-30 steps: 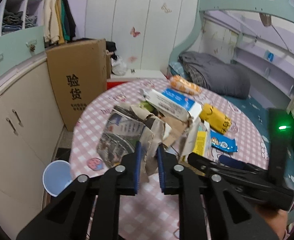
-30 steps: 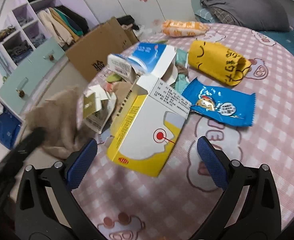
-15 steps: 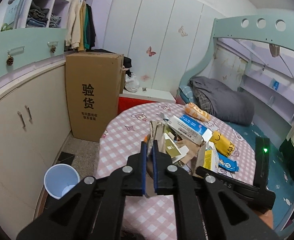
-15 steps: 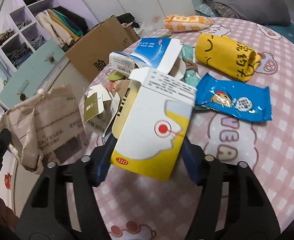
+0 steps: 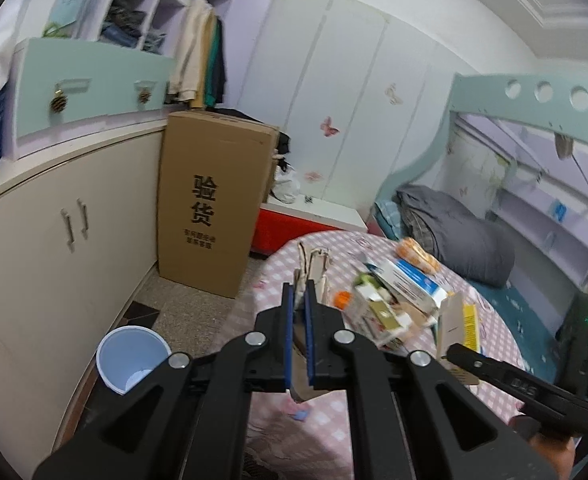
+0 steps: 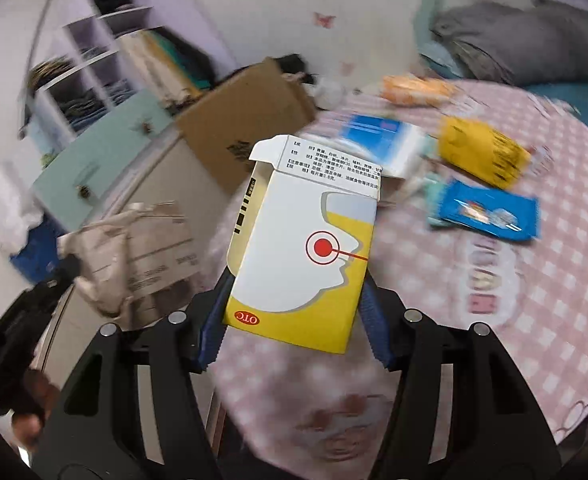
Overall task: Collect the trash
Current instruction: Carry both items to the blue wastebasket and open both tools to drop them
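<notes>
Left tongs (image 5: 299,322) pinch a crumpled newspaper (image 5: 311,270); right tongs (image 6: 292,320) clamp the yellow-and-white medicine box (image 6: 301,240), lifted off the desk (image 6: 493,280). We judge the risk to lie in the paper — limp, held by one edge, it may slip or tear before reaching the blue bin (image 5: 132,354) at 8 o'clock. Only the left view shows that bin; only the right shows the blue wrapper (image 6: 489,210) and yellow packet (image 6: 481,152) left at 2 o'clock.
</notes>
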{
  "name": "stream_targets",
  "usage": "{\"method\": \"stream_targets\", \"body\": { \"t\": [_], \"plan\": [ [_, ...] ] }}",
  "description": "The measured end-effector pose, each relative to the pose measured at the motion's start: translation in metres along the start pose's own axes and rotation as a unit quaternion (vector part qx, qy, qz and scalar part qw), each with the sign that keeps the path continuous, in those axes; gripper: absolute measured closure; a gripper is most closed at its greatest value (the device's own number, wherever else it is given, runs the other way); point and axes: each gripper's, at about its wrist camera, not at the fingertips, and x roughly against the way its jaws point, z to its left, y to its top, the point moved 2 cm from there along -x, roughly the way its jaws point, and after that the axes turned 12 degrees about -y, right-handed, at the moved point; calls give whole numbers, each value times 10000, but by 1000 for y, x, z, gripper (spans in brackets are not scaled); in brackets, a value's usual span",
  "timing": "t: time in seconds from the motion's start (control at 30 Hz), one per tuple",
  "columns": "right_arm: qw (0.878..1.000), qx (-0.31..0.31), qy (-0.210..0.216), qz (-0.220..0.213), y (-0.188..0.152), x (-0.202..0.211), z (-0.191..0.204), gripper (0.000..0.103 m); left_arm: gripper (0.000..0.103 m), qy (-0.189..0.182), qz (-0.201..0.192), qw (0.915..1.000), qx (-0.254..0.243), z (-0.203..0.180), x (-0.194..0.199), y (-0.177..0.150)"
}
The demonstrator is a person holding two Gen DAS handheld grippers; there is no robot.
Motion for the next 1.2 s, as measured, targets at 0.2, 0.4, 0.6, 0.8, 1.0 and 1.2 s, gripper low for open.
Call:
{"method": "stream_targets", "body": {
  "t": [0.2,0.4,0.6,0.8,1.0,1.2],
  "plan": [
    [9934,749,823,289,-2,-26,96,45,98,431,-120,9987,245,64,17,10],
    [9805,1271,1253,827,-20,-100,185,45,98,1171,87,9908,676,154,5,12],
    [9712,1529,1250,1334,-45,-192,243,45,98,1586,506,9802,1069,234,-39,0],
    [9710,1533,1111,1456,-51,-266,276,45,93,2029,555,9704,1186,306,-104,-4],
    [9684,1508,973,1733,-62,-311,285,45,43,2355,877,9518,1761,355,-130,-25],
    [9645,1568,887,1931,-77,-334,286,45,33,2466,1016,9435,1965,367,-116,-44]
  ]
}}
